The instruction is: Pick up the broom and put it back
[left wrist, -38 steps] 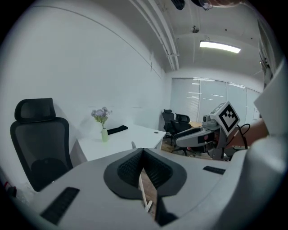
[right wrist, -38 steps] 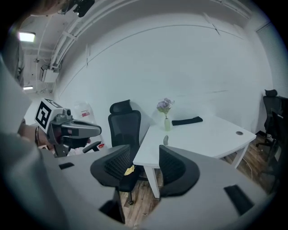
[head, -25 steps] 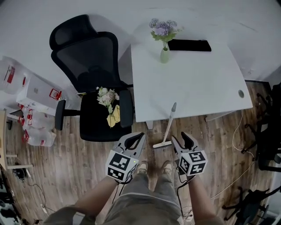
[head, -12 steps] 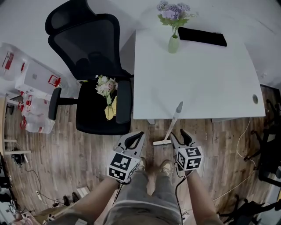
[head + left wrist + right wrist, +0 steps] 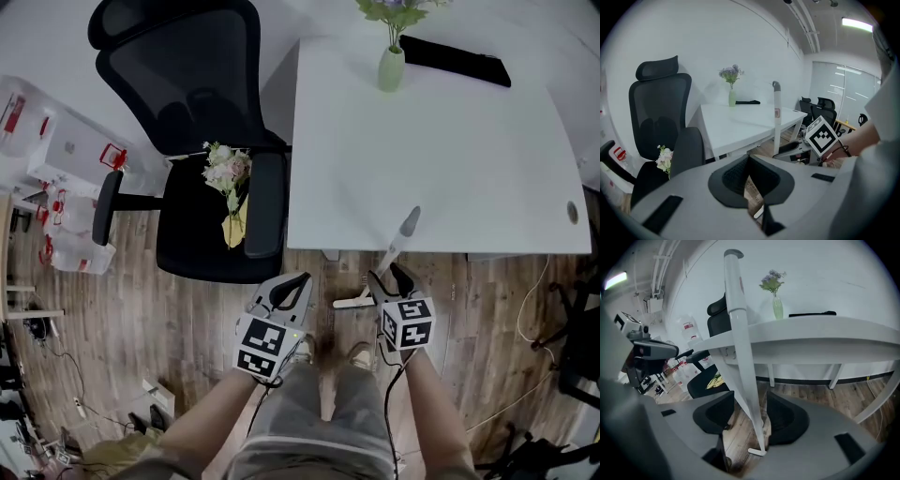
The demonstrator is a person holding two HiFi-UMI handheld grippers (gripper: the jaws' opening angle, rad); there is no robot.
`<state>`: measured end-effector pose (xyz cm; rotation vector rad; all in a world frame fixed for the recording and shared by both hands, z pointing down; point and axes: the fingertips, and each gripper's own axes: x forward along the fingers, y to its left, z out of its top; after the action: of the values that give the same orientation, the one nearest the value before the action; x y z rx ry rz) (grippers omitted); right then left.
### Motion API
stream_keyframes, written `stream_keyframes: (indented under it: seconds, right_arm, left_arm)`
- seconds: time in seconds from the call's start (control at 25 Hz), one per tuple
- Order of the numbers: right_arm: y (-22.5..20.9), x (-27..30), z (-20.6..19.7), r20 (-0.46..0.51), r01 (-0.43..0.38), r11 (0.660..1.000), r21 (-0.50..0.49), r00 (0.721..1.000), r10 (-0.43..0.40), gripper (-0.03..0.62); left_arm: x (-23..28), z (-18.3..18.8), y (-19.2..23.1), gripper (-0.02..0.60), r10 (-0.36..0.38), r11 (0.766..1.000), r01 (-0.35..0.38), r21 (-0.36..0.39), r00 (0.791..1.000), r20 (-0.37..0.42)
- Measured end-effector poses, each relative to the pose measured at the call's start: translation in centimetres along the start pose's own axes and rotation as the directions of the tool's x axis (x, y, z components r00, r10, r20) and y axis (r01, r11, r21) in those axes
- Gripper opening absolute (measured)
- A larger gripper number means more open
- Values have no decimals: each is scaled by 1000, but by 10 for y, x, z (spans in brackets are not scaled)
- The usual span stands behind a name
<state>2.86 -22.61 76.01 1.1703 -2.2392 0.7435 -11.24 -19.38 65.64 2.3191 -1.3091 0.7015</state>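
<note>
The white broom [image 5: 398, 242] leans against the front edge of the white table [image 5: 441, 159], its head on the wood floor. My right gripper [image 5: 389, 275] sits low on the handle. In the right gripper view the broom [image 5: 740, 348] runs up between the jaws of my right gripper [image 5: 750, 401], which are opening, with a gap showing on the left side. To the left, clear of the broom, my left gripper [image 5: 298, 281] has its fingertips together and holds nothing. The left gripper view looks past my left gripper [image 5: 749, 159] to the upright broom [image 5: 776, 117] beyond.
A black office chair [image 5: 202, 141] stands left of the table, with a small bouquet [image 5: 225, 173] on its seat. On the table are a vase of flowers [image 5: 391, 66] and a flat black object [image 5: 455, 58]. White packages [image 5: 56, 159] lie at far left. Cables run over the floor at right.
Both grippers have sunk and moved closer to the table. The right gripper, earlier just right of the broom handle, now has it between its jaws. The broom has not moved.
</note>
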Motion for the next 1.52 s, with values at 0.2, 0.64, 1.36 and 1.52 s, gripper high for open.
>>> stream_keyframes:
  seconds: [0.2, 0.64, 1.36, 1.52]
  right_arm:
    - [-13, 20, -4, 21, -8, 1000, 11, 1000, 8, 209]
    - [3, -2, -14, -7, 24, 997, -72, 1000, -25, 104]
    - [35, -221, 88, 178, 114, 993, -32, 978, -107, 103]
    - [42, -273, 135, 244, 120, 991, -55, 964, -103, 103]
  left_arm:
    - [9, -17, 10, 15, 21, 1000, -21, -14, 1000, 4]
    - [-11, -22, 10, 15, 33, 999, -33, 11, 999, -2]
    - [-121, 83, -27, 15, 18, 996, -25, 81, 996, 90]
    - [-145, 127, -37, 15, 16, 993, -33, 116, 990, 143]
